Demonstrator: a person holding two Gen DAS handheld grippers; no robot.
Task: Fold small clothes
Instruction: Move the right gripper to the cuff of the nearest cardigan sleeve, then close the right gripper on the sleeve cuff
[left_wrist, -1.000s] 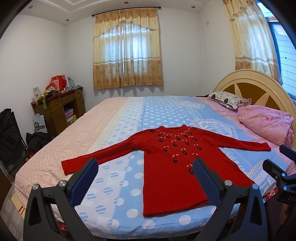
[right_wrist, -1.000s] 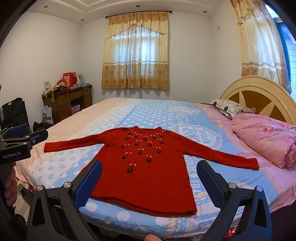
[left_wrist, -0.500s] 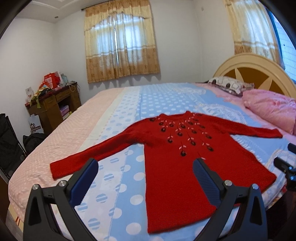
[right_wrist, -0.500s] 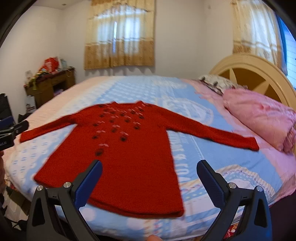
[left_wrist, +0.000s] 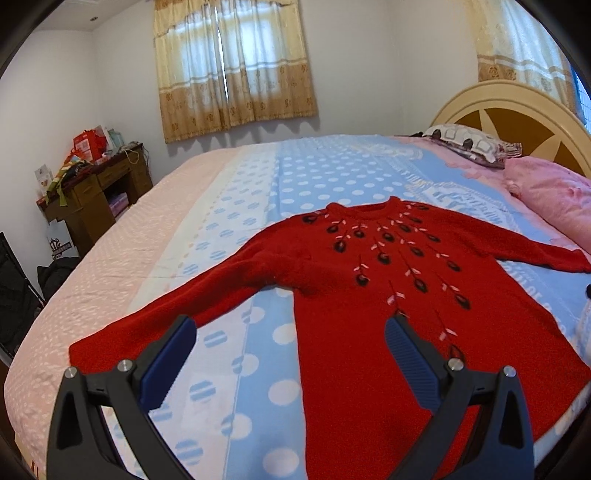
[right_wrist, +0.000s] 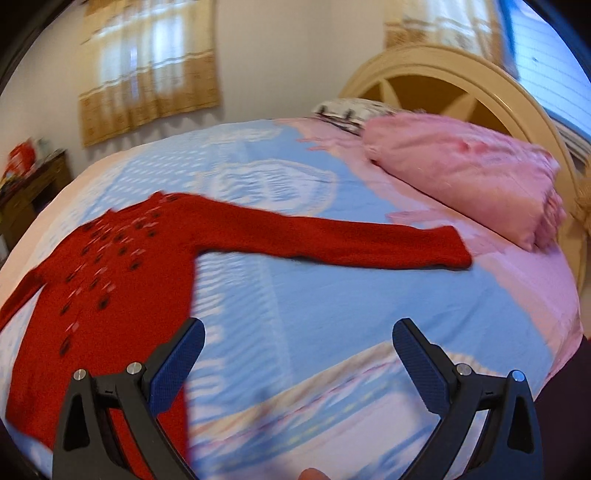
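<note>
You are holding your left gripper (left_wrist: 290, 330) with its fingers spread wide and gripping nothing, hovering over the near edge of the bed (left_wrist: 236, 192) by the sweater's left sleeve. The red sweater (left_wrist: 373, 295) is lying flat, front up, sleeves stretched out to both sides. Your right gripper (right_wrist: 298, 334) is also gaping wide and empty, pointing toward the other sleeve, whose cuff is lying near the pink folded blanket (right_wrist: 465, 166).

A bedroom in a home.
A wide bed (left_wrist: 229, 206) with a dotted blue and pink sheet, a curved headboard (left_wrist: 517, 110), pillows (left_wrist: 465, 142), curtains (left_wrist: 232, 66) over the window, and a cluttered wooden desk (left_wrist: 92, 195) by the wall.
</note>
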